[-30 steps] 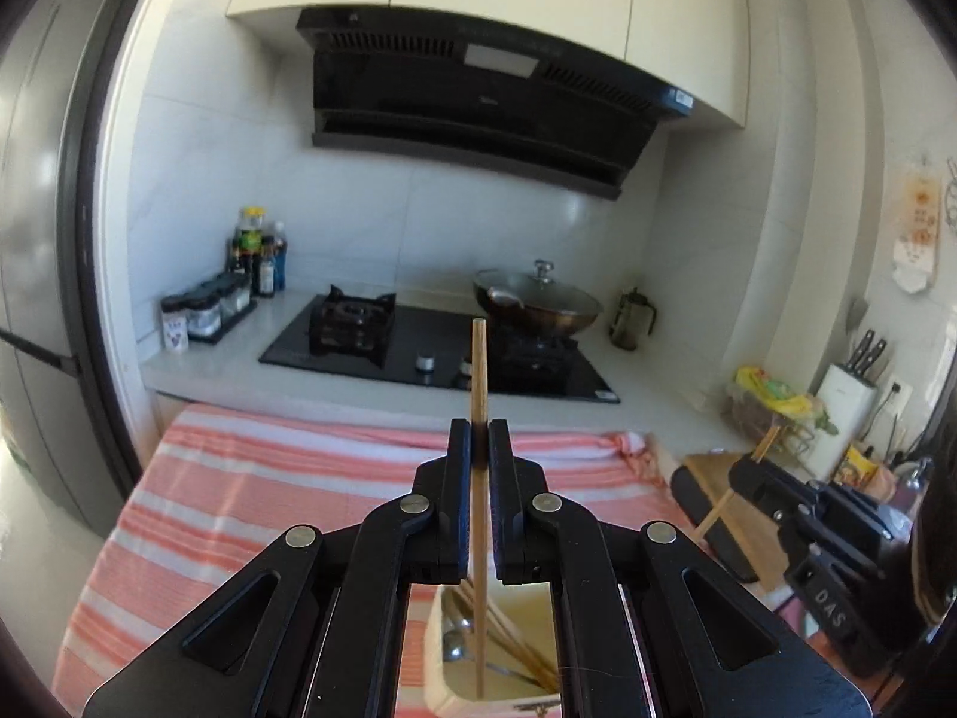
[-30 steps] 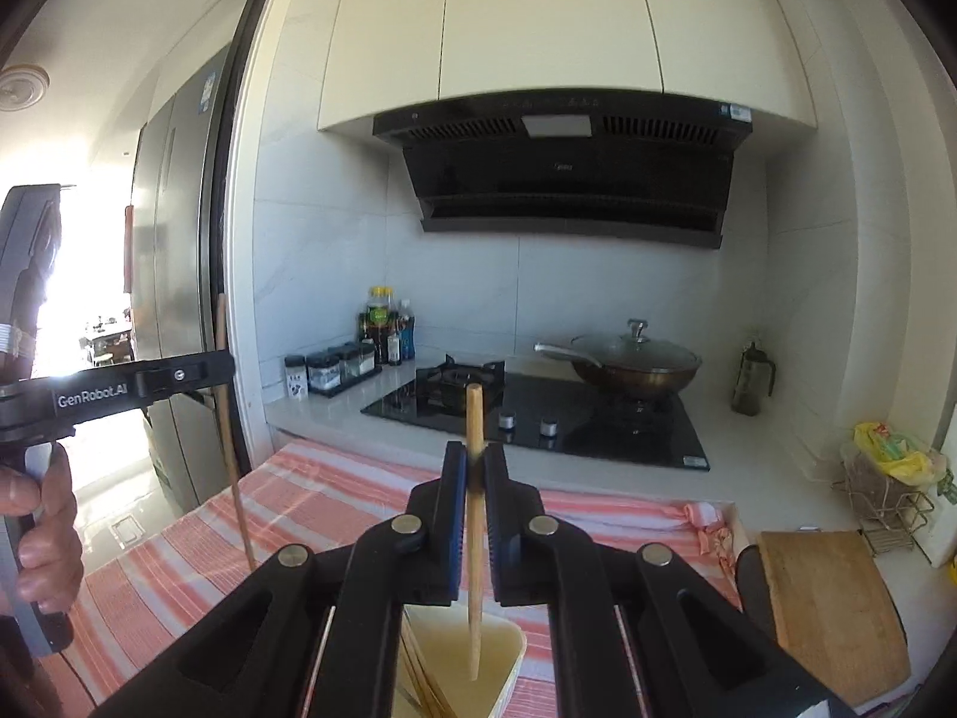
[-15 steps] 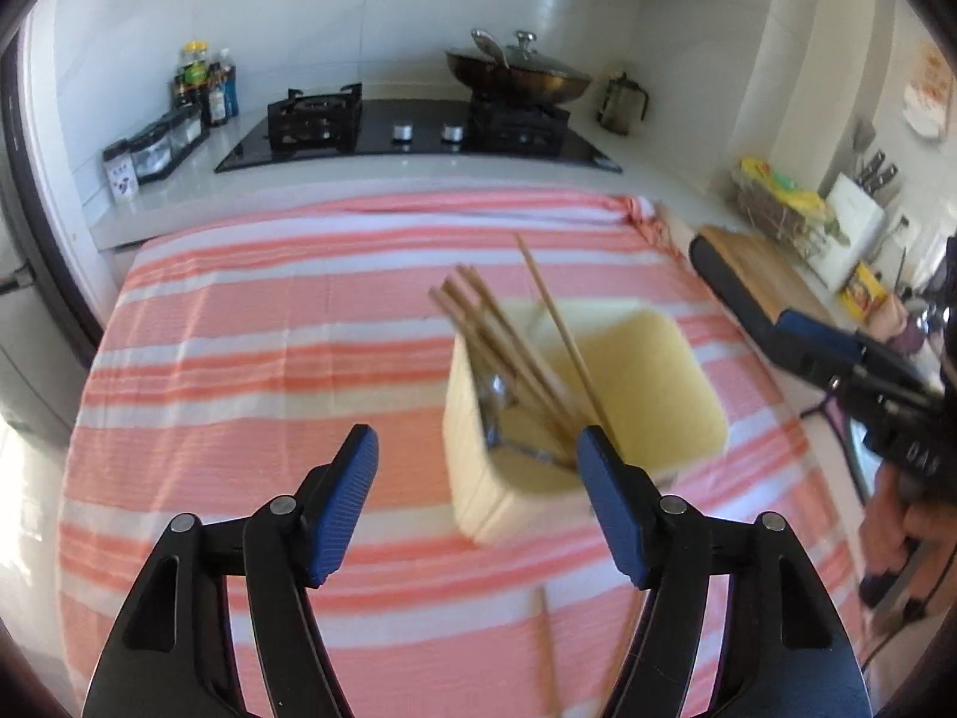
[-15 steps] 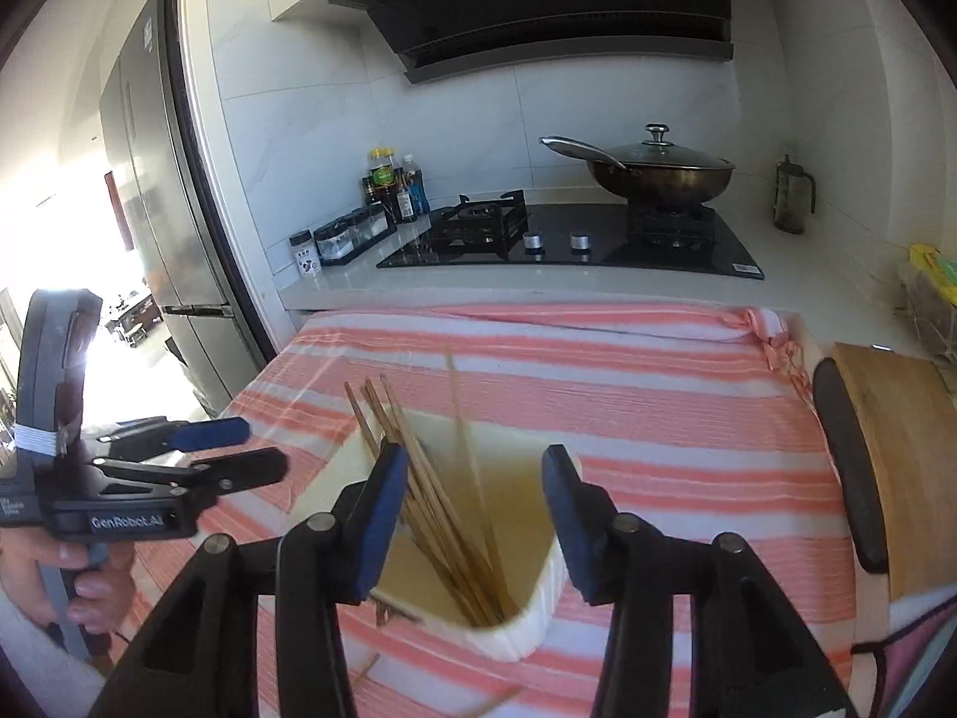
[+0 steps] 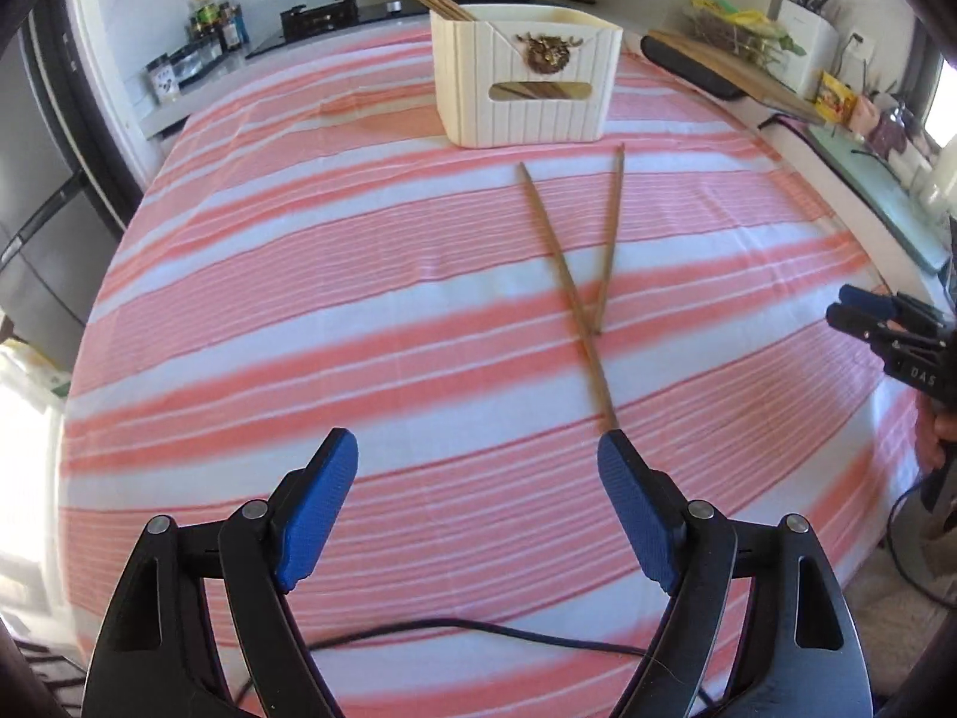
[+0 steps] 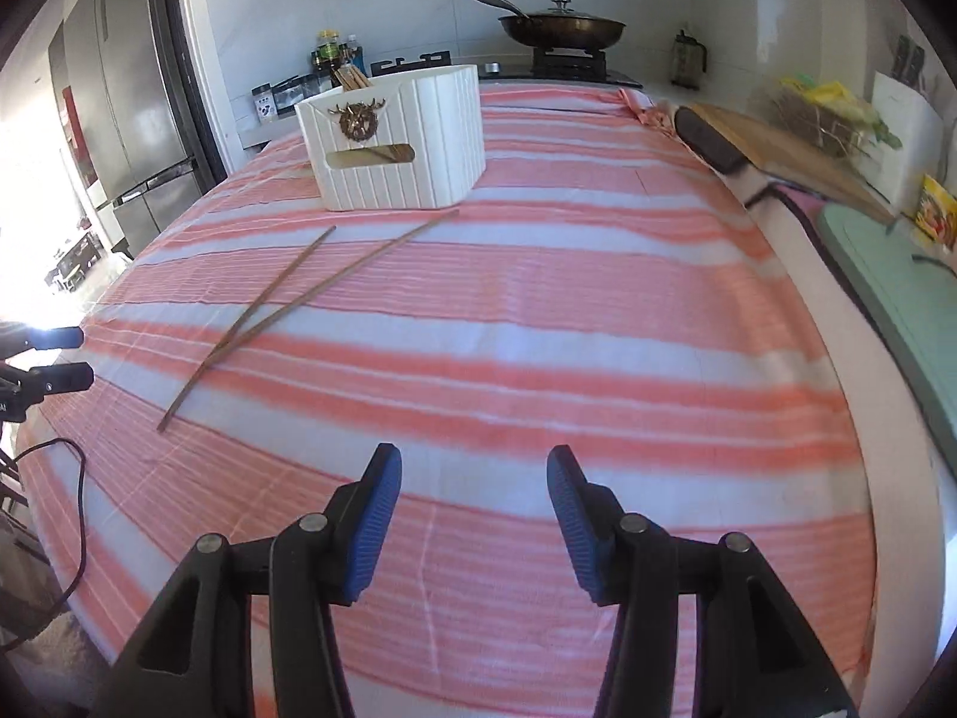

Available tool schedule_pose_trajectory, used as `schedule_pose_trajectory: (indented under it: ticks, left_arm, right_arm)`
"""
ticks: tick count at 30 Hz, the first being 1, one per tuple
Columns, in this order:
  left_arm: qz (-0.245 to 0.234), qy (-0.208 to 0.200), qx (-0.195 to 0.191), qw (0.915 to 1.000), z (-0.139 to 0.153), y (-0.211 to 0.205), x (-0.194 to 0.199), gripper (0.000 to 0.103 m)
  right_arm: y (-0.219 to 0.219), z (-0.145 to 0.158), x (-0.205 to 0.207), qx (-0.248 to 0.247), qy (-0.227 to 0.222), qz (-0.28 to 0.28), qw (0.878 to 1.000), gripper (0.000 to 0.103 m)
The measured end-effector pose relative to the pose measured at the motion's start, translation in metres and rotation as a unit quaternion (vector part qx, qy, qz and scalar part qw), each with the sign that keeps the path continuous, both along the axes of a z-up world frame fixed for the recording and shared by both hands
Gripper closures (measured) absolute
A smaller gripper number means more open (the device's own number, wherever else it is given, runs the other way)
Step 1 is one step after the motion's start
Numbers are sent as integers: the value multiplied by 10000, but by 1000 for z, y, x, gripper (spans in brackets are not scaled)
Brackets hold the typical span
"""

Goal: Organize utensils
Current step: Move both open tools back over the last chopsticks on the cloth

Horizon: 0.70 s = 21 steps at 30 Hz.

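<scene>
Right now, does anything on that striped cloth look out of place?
Yes: two loose wooden chopsticks lie crossed in a V on the pink striped cloth, outside the white ribbed utensil box where others stand. Both grippers are open and empty.

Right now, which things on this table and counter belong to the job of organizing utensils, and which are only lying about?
For the job:
- two loose chopsticks crossed on the striped cloth
- white utensil box holding more chopsticks
- left tool and right tool, both open

Lying about:
- pan on the stove
- cutting board
- knife block
- spice jars
</scene>
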State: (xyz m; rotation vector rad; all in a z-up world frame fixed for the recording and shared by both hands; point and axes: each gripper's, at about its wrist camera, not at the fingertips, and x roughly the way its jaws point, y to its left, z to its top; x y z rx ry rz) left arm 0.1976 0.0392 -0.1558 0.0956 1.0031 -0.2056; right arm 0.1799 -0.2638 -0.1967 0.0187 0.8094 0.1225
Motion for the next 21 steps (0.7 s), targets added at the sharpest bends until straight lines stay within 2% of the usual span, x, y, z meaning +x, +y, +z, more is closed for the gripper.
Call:
schedule_pose_trajectory:
  ticks: [3,5,10,13,21]
  left_arm:
    - [133,-5,-587,9982,-1,-5,-5,19]
    - [192,23,-832,9963,-1,-9,-6,19]
    - [147,-142,-701,9973,7,-10,-18,19]
    - [299,-256,-615,9973,11,-1,-24,15]
    - [692,-241,-728,9947,7,22,-29,15]
  right_arm:
    - [-6,-3,-12,150,-15,-190,9997,51]
    - [-6,-2,-14,137,4,-280,9995,51]
    - [5,2,-14,158,-34,-307,9994,51]
    - [16,0,-14,164,-4,-230,9996,51]
    - [42,-8,-9,133,159,73,9998,51]
